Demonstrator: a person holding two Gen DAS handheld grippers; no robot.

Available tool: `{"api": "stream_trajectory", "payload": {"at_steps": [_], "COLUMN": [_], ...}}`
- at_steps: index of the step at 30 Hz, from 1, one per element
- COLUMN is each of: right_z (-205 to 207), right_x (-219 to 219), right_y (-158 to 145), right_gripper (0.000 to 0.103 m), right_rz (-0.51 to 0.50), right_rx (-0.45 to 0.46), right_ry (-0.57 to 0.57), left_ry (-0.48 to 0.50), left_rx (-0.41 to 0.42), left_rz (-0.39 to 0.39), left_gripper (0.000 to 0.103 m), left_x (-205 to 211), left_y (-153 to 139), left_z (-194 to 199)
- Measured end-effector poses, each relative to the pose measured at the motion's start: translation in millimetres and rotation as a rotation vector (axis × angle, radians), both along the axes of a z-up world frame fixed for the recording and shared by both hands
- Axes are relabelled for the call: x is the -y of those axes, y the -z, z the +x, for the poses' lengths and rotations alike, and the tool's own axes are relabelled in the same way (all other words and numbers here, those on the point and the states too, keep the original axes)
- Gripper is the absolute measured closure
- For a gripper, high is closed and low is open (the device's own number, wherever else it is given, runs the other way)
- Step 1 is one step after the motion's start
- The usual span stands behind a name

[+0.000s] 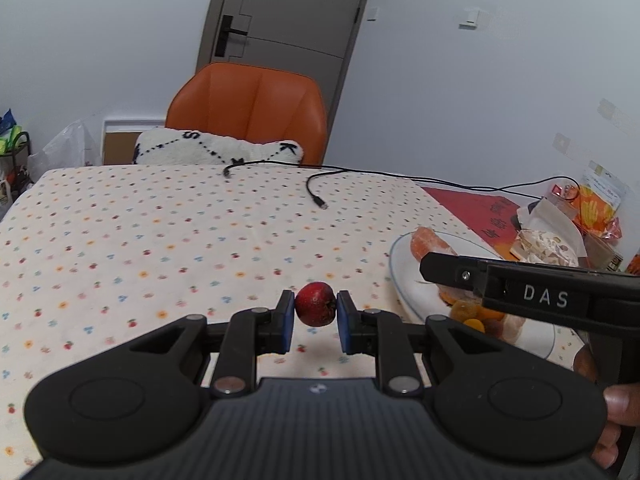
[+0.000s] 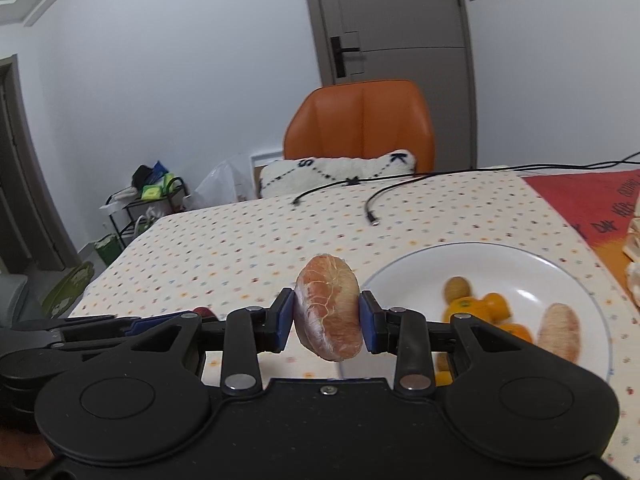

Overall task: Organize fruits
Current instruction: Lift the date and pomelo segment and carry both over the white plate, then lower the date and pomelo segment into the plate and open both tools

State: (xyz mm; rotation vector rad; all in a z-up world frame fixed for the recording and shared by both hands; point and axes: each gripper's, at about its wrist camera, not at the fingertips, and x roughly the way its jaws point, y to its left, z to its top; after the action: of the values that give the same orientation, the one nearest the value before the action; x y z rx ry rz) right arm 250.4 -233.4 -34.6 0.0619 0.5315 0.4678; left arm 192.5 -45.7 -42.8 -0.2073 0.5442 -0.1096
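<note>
left gripper (image 1: 316, 314): clamped on small red fruit (image 1: 315, 309), held above tablecloth (image 1: 160, 240), centre frame.
right gripper (image 2: 327, 316): clamped on peeled pomelo segment (image 2: 328, 312), held just left of white plate (image 2: 560, 276).
plate contents: second segment (image 2: 559, 330), kumquats (image 2: 496, 304), lower right.
progress: judged partway; both held fruits not yet placed.

Plate (image 2: 560, 268) is set on table (image 1: 160, 220), right side; fruit pieces (image 2: 492, 304) lie in it. Cables (image 1: 316, 196) are laid on table behind plate. Chair (image 1: 248, 108) w/ cushion (image 1: 216, 152) is placed behind table; door (image 1: 288, 12) behind chair. Packets (image 1: 560, 236) are stacked right of plate.
</note>
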Motion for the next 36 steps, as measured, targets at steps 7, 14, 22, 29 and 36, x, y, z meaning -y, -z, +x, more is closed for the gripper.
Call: {"api": "stream_trajectory", "payload": {"at_steps": [7, 14, 22, 29, 36], "right_z": [8.5, 19.1, 32.6, 30.1, 24.4], "right_x": [21.2, 33.0, 34.1, 48.0, 70.4], "right_y": [7.3, 16.3, 27.0, 24.7, 23.0], "right_gripper": [0.070, 0.070, 0.064, 0.064, 0.064], "right_rz": [0.012, 0.041, 0.115, 0.130, 0.138], "right_rx": [-0.020, -0.052, -0.098, -0.092, -0.087], "right_ry": [0.045, 0.085, 0.100, 0.116, 0.152], "left_ry": [0.026, 0.039, 0.042, 0.065, 0.106], "left_rx": [0.000, -0.002, 0.004, 0.011, 0.001], "left_rz": [0.009, 0.019, 0.030, 0.025, 0.020], "left_gripper": [0.082, 0.082, 0.082, 0.082, 0.082], "left_x": [14.4, 21.3, 24.0, 33.8, 53.0], "left_y": [-0.7, -1.1, -4.9, -7.5, -3.4], "left_z": [6.4, 8.7, 11.7, 17.6, 21.4]}}
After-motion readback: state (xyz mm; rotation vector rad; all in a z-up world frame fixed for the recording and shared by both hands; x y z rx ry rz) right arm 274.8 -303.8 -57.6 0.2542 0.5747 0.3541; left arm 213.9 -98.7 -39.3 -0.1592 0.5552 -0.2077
